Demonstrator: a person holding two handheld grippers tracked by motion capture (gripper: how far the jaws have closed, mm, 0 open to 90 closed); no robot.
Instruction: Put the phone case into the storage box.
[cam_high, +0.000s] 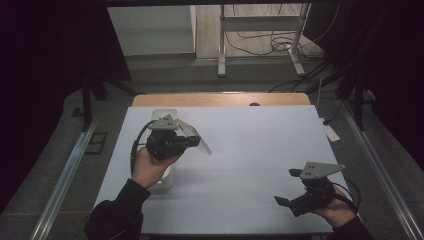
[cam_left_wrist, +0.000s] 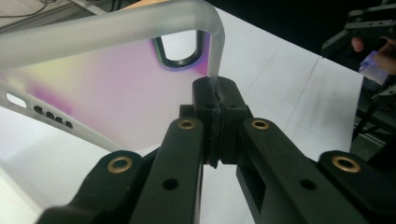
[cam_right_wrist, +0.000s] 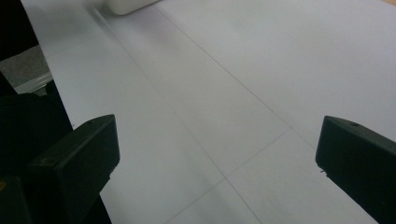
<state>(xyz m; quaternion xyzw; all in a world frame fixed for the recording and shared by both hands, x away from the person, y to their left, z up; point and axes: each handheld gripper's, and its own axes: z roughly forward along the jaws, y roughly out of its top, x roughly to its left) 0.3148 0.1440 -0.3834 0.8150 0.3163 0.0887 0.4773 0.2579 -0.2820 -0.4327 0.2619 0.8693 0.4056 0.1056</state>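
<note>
Left tongs (cam_high: 192, 141) hold a clear phone case (cam_high: 196, 136) above the table (cam_high: 250, 150).

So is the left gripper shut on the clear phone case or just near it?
Shut on it: the left gripper pinches the phone case by its edge.

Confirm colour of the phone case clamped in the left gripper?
Frosted translucent phone case, pink-purple sheen; best in left gripper view.

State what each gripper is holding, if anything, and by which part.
The left gripper pinches a translucent phone case by its side rim near the camera cutout. The right gripper is open and holds nothing.
</note>
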